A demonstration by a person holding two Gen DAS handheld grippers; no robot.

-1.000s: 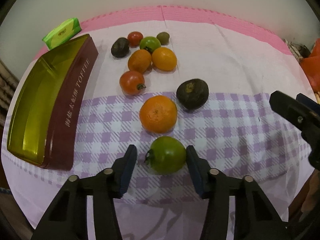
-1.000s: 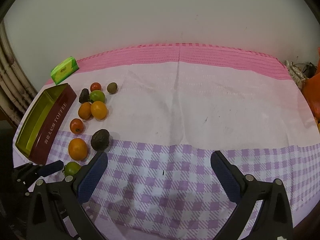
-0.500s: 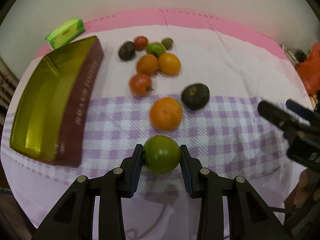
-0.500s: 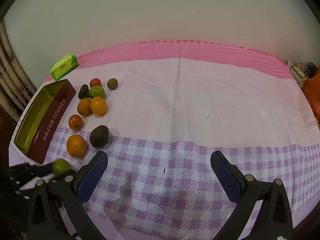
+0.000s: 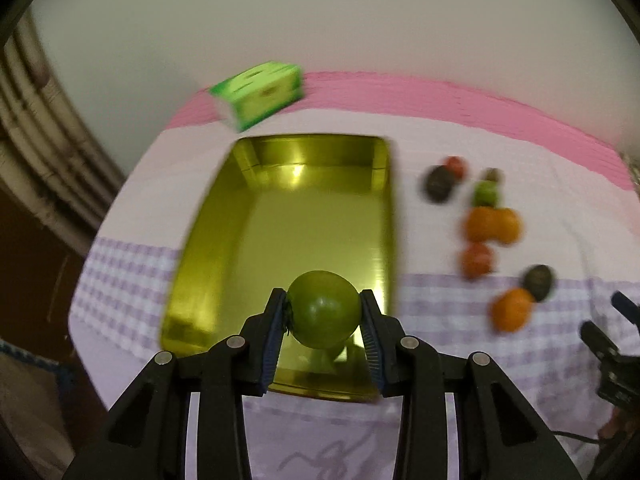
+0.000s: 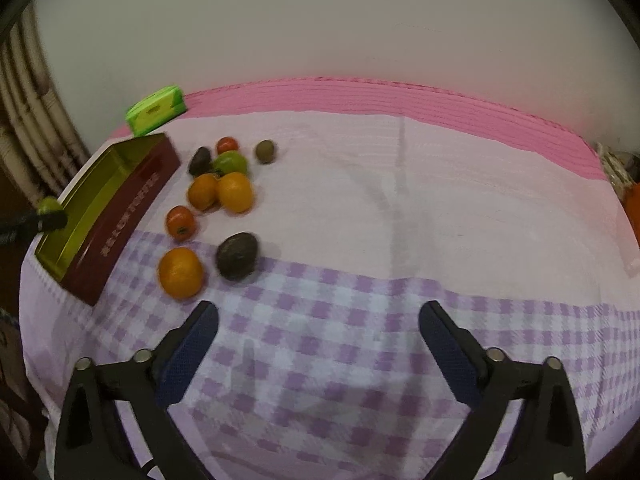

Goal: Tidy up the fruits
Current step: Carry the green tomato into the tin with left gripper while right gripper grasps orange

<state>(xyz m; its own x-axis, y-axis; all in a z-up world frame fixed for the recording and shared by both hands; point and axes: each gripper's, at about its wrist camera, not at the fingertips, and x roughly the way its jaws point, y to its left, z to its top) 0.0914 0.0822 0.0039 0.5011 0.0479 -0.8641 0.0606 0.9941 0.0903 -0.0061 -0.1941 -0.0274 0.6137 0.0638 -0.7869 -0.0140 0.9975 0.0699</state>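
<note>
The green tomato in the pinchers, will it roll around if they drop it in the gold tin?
Probably a little. The green tomato looks round and smooth, so it could roll on the tin's shiny flat bottom. The tin's walls should likely stop it. It seems firm: the left gripper squeezes it without any dent showing.

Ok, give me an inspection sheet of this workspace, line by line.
Surface: table under a cloth, pink band at the back, purple checks in front.
Job's things: green tomato held over the gold tin, which holds nothing else; eight fruits loose on the cloth beside the tin.
Clutter: green packet behind the tin.
Grippers: left gripper shut on the green tomato; right gripper has nothing between its fingers, jaws closing.
Cables: one thin cable at the left view's right edge.
Surroundings: plain wall; pipes at left.
</note>
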